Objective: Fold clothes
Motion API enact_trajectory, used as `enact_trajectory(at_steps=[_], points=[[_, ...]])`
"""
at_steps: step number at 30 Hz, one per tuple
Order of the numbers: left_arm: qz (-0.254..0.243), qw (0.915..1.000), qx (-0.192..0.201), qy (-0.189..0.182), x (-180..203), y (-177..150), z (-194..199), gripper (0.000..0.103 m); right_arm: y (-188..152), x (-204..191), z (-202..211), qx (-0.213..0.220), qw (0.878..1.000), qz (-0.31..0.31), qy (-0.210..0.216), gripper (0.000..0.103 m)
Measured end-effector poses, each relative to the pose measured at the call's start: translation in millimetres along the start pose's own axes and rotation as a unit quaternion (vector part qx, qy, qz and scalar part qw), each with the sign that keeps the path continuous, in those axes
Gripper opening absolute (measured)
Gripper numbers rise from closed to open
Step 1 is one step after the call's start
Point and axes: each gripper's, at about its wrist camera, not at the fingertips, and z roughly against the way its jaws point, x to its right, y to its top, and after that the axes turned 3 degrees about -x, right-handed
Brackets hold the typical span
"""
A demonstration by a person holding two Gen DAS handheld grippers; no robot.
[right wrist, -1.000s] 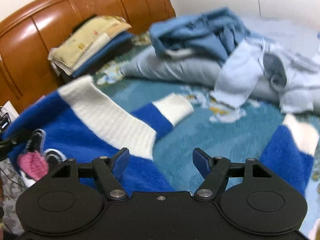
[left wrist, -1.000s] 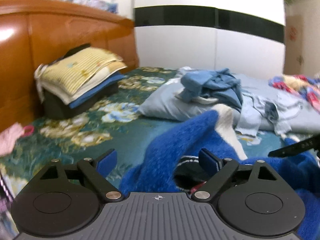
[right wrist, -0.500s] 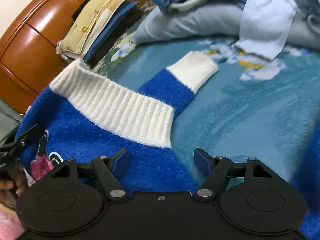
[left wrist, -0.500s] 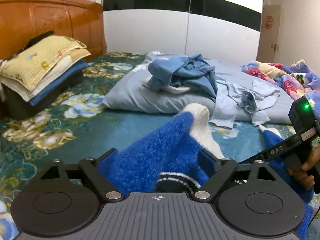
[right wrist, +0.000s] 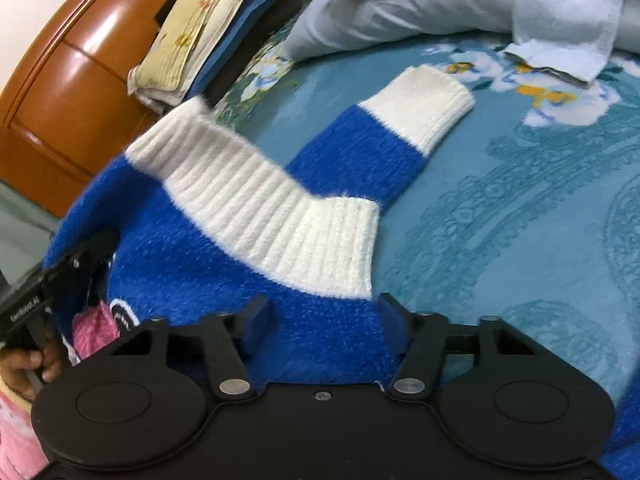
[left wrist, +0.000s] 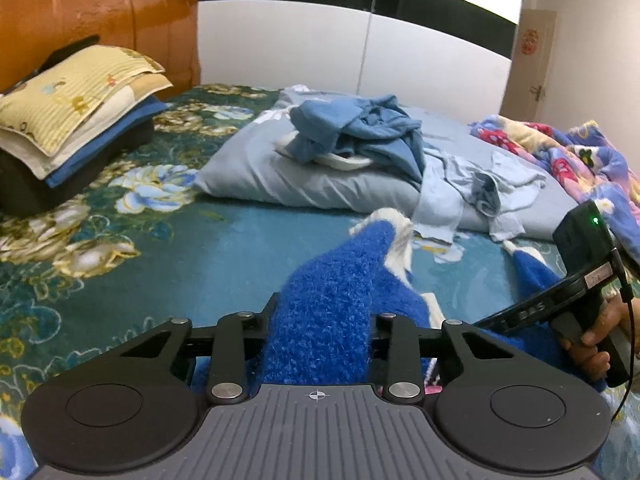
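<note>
Both wrist cameras sit low over the bed (left wrist: 240, 240), sharing the blue sweater (right wrist: 192, 272) close up.

Sweater (right wrist: 248, 216) on bed (right wrist: 520, 220), pillow (left wrist: 304, 176) behind

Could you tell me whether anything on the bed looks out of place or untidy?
Yes: crumpled blue and pale-blue clothes lie heaped unfolded over the grey pillow, while a neat folded stack sits by the wooden headboard.

Ahead of my tools the teal floral bedspread (left wrist: 224, 248) lies bare up to the grey pillow (left wrist: 280, 176) piled with crumpled blue clothes (left wrist: 360, 132).
</note>
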Motion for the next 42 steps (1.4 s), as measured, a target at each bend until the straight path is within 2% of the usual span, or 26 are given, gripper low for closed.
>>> enact_trajectory(at_steps=[1, 2, 4, 7, 11, 15, 19, 22, 27, 35, 37, 38, 39, 40, 42], points=[[-0.002, 1.0000, 0.001, 0.004, 2, 0, 1, 0.025, -2, -5, 0, 0.003, 1.000, 0.010, -0.016, 0.026], [-0.001, 1.0000, 0.004, 0.007, 3, -1, 2, 0.020, -4, -9, 1, 0.005, 0.999, 0.022, -0.038, 0.018], [0.003, 0.9999, 0.014, 0.005, 4, -1, 6, 0.016, -11, -20, 7, 0.022, 0.997, 0.049, -0.059, 0.013], [0.000, 0.9996, 0.026, 0.004, 7, -1, 11, 0.014, -19, -30, 25, 0.058, 0.994, 0.069, -0.067, 0.012], [0.005, 0.9993, 0.037, 0.005, 10, 5, 13, 0.013, -17, -33, 58, 0.122, 0.987, 0.059, -0.081, 0.011], [0.016, 0.9986, 0.050, -0.004, 9, 19, 10, 0.013, -6, -32, 92, 0.193, 0.975, 0.040, -0.101, 0.011], [0.007, 0.9982, 0.059, -0.007, 17, 37, -1, 0.013, 9, -36, 118, 0.236, 0.962, 0.046, -0.127, 0.010], [0.000, 0.9980, 0.063, -0.004, 25, 51, -12, 0.012, 23, -39, 126, 0.251, 0.955, 0.054, -0.152, 0.010], [0.016, 0.9978, 0.065, -0.005, 29, 75, -39, 0.013, 49, -26, 130, 0.269, 0.944, 0.043, -0.187, 0.010], [0.037, 0.9968, 0.071, 0.000, 40, 92, -93, 0.012, 90, -6, 122, 0.294, 0.922, 0.024, -0.251, 0.009], [0.048, 0.9967, 0.065, 0.001, 38, 94, -105, 0.012, 100, 1, 116, 0.298, 0.915, 0.020, -0.271, 0.005], [0.051, 0.9969, 0.059, 0.001, 37, 94, -111, 0.012, 103, 2, 115, 0.306, 0.906, 0.026, -0.290, 0.000], [0.054, 0.9971, 0.054, 0.001, 36, 94, -118, 0.012, 106, 3, 114, 0.316, 0.895, 0.034, -0.311, 0.000], [0.055, 0.9972, 0.051, 0.003, 35, 91, -124, 0.012, 111, 7, 113, 0.316, 0.892, 0.036, -0.320, 0.001], [0.052, 0.9975, 0.046, 0.013, 34, 86, -134, 0.012, 118, 23, 114, 0.310, 0.899, -0.002, -0.309, 0.001]])
